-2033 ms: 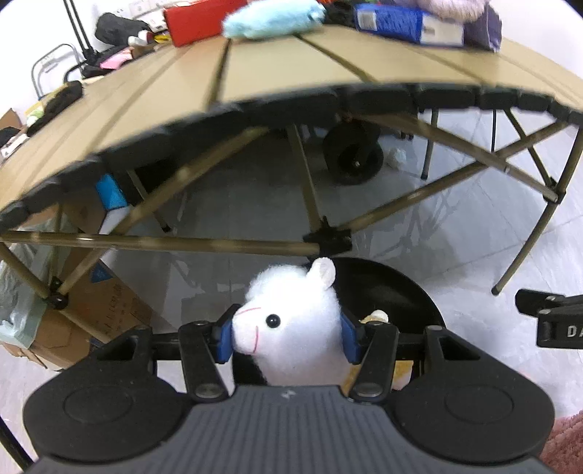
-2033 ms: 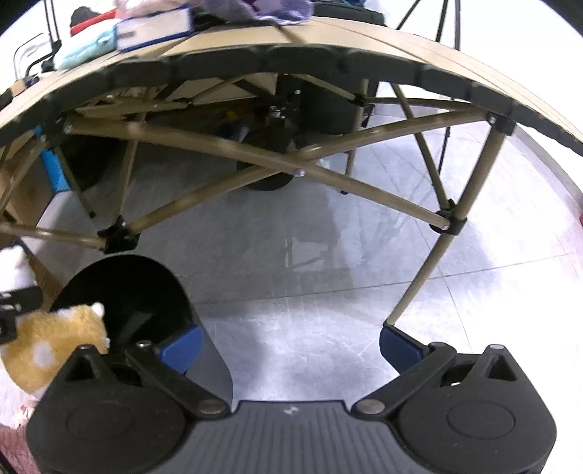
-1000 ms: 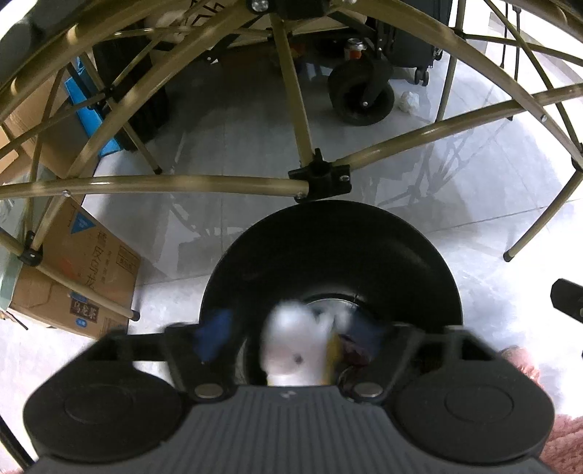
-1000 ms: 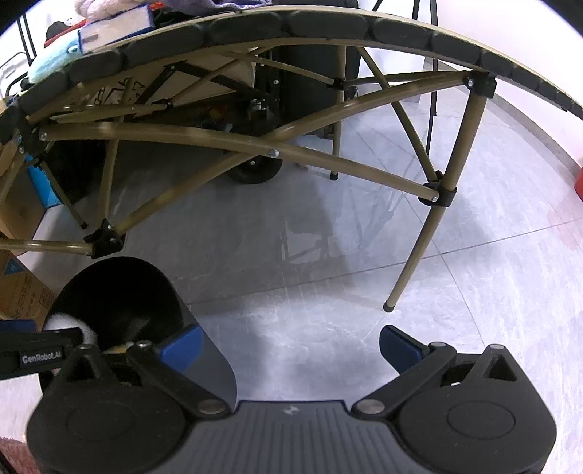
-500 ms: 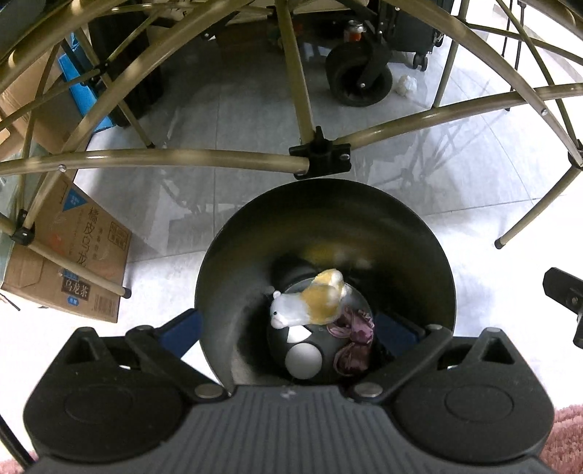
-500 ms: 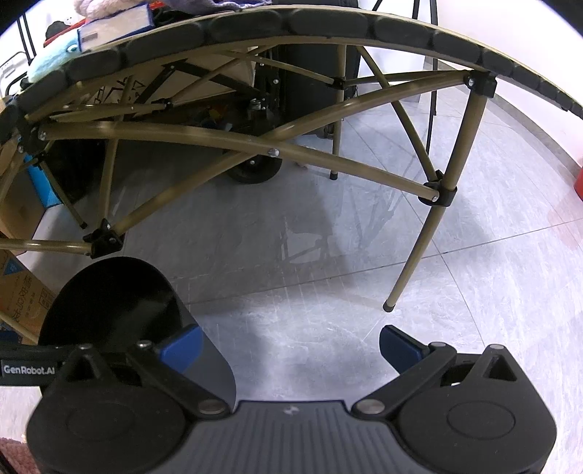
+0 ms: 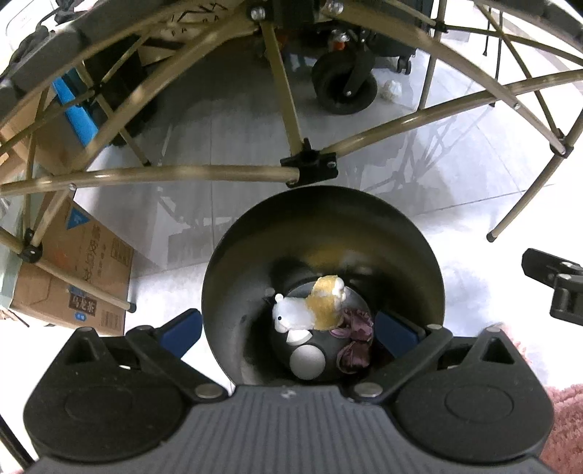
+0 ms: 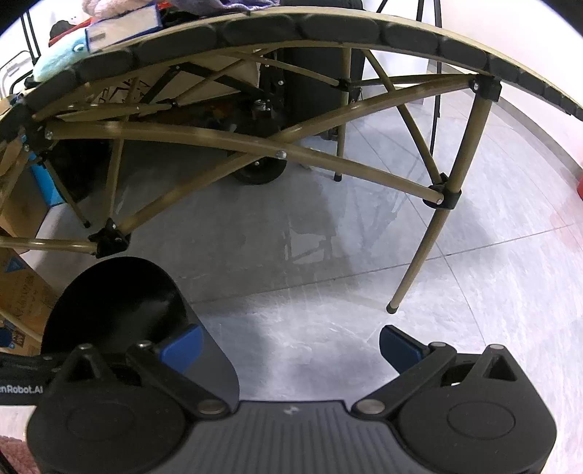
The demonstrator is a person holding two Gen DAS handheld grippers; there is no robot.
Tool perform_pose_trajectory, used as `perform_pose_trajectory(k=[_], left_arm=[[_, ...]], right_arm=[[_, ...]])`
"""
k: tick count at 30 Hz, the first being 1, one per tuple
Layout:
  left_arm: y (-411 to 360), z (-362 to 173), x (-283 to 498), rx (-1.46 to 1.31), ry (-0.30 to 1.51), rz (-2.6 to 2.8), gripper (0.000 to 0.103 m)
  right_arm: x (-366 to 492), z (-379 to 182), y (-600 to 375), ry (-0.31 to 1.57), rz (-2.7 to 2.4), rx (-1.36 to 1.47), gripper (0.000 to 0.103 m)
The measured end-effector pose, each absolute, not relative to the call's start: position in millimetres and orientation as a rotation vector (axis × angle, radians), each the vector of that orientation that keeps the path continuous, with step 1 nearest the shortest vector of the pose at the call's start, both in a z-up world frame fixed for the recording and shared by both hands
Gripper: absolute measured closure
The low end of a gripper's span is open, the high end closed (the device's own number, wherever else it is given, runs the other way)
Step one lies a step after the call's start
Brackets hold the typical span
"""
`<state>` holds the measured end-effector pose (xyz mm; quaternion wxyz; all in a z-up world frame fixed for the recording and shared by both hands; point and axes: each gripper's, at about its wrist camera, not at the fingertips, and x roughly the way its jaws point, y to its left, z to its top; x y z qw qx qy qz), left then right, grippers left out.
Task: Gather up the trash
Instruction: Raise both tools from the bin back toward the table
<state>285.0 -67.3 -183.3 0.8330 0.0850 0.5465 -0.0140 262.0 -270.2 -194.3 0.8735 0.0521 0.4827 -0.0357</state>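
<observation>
**Plush toys at bin bottom, both grippers wide open**

The small white plush alpaca (image 7: 291, 313) lies at the bottom of the round black trash bin (image 7: 233, 291), touching a tan-and-white plush animal (image 7: 326, 300) just behind it. A crumpled purple-brown scrap (image 7: 355, 341) sits beside them on the right, and a round grey disc (image 7: 307, 362) shows on the bin floor in front.

The left gripper (image 7: 288, 333) hangs over the bin mouth, pointing steeply down. Its blue-padded fingers (image 7: 182, 330) are spread to either side of the rim, nothing between the pads, nothing held. The right gripper (image 8: 289, 346) is likewise spread wide and empty, over bare grey tile floor (image 8: 328, 310), w/ the bin (image 8: 120, 302) just off its left finger.

Readable text: "nRobot.AI" on a black bar at the left edge of the right wrist view (image 8: 20, 389). A brown cardboard box (image 7: 73, 277) left of the bin carries Chinese characters, a blue triangle mark and a barcode.

Around: the olive metal folding-table frame (image 7: 164, 175) crosses just behind the bin, one black joint near its far rim. Further back, a black caster wheel (image 7: 342, 85) and a crumpled white paper wad (image 7: 391, 89) on the floor beside it. Pink fuzzy rug (image 7: 561, 419) at bottom right. On the tabletop, a blue book (image 8: 124, 29) w/ a white label, text too small to read.
</observation>
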Motion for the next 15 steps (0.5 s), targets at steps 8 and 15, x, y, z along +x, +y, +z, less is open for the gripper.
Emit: perform_pose_trajectory(k=[8, 15], left_arm=[[-64, -165, 272, 0.201, 1.092, -0.049, 0.0], [-53, -146, 261, 0.197, 1.029, -0.045, 0.0]], right_arm=[[256, -180, -266, 0.975, -0.051, 0.112, 0.0], [250, -163, -262, 0.928, -0.016, 0.114, 0.0]])
